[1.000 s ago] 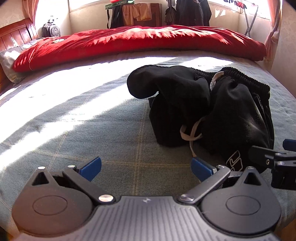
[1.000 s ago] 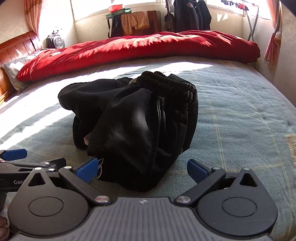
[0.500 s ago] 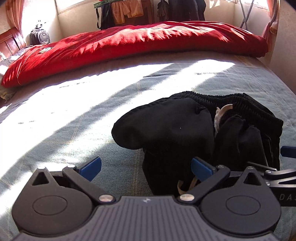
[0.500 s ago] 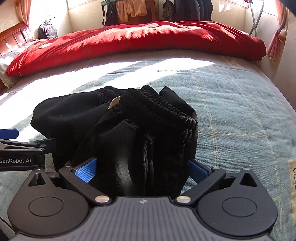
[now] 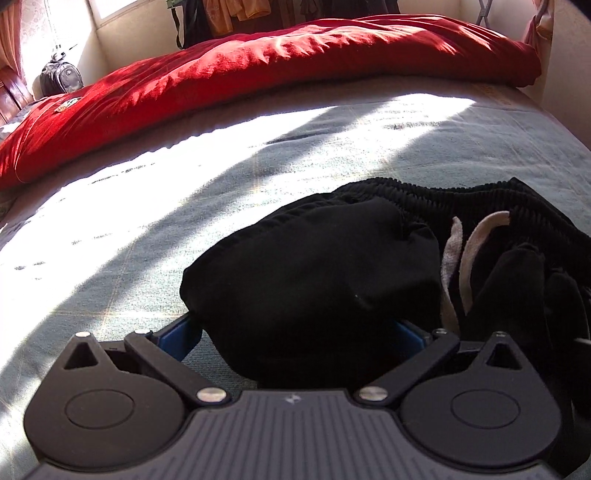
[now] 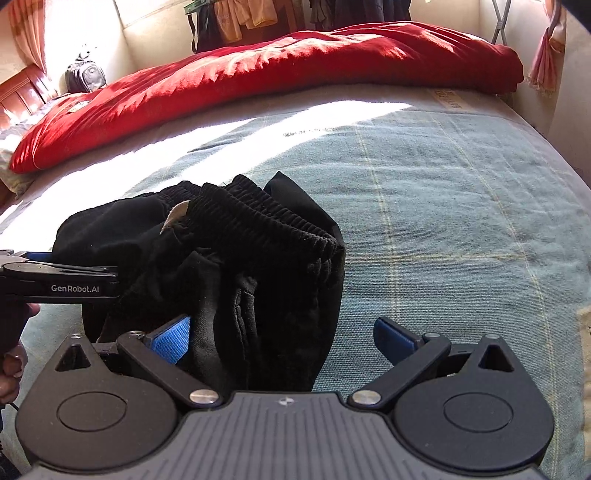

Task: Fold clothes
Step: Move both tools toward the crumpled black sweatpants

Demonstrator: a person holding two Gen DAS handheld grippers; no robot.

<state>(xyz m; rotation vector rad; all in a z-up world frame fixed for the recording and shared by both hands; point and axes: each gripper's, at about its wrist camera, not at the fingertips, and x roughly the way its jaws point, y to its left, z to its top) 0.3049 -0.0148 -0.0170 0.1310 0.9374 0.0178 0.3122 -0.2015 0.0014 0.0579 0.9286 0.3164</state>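
My left gripper [image 5: 295, 334] is spread wide; a rounded fold of the black trousers [image 5: 314, 280] bulges between its blue pads [image 5: 181, 338], covering most of the right pad. Whether either pad touches the cloth I cannot tell, since the fold hides the contact line. My right gripper [image 6: 280, 338] is likewise spread; the bunched trousers [image 6: 236, 266] fill the left half of the gap and lie against the left pad [image 6: 171, 339], while the right pad stands apart from the cloth over bare blue-grey bedspread [image 6: 443, 229].

The trousers sit in a heap on the bedspread near both grippers, ribbed waistband [image 6: 280, 221] uppermost. A pale drawstring [image 5: 472, 254] loops out of the waistband; its lower ends vanish into black folds. In the right wrist view only a small pale tip shows.

The left gripper's body [image 6: 59, 282] enters the right wrist view from the left edge, its front buried in cloth. My left hand [image 6: 11, 354] is cut off by the frame edge.

A red duvet [image 5: 295, 66] lies across the far side of the bed. Hanging clothes [image 6: 251, 14] beyond it are cropped by the top edge.
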